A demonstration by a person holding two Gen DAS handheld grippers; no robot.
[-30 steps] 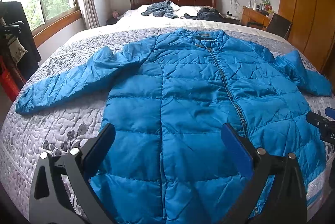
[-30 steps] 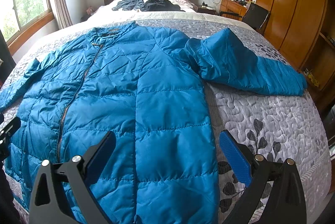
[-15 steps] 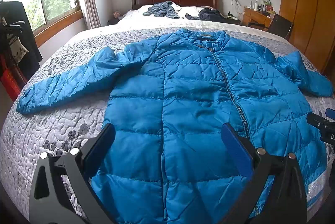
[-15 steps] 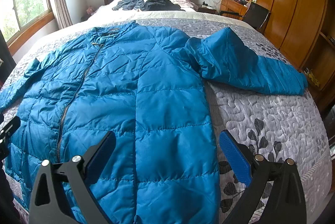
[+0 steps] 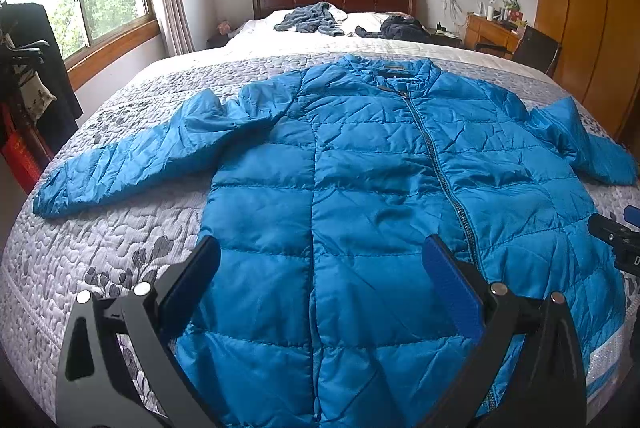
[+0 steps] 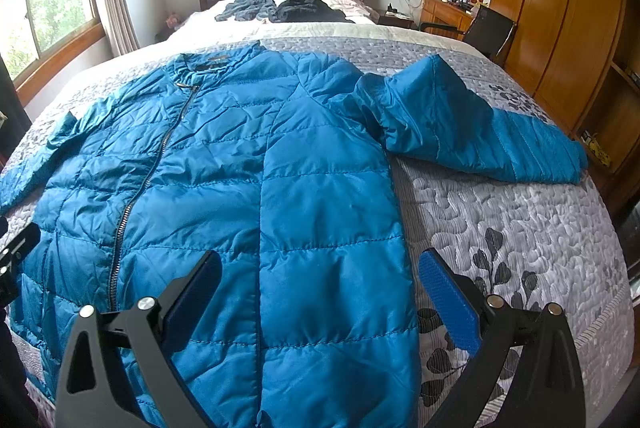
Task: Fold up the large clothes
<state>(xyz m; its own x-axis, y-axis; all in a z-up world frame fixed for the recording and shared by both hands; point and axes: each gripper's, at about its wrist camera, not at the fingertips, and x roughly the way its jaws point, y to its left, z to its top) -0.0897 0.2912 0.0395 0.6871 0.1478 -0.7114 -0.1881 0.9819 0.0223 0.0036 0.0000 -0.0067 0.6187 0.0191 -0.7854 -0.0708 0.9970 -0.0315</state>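
Big blue puffy jacket point(image 5: 360, 195) lies flat on the bed point(image 5: 120, 240), front up, zip shut, both sleeves out to the sides. L gripper point(image 5: 320, 268) hangs over the jacket's bottom part, jaws spread wide, holding nothing. R gripper point(image 6: 320, 276) is over the jacket's other side near its edge, jaws spread wide too, empty. More clothes point(image 5: 312, 19) sit far back by the pillows.

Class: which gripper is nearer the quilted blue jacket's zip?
Left. The left gripper hovers just beside the zip; the right gripper hovers near the jacket's far side edge.
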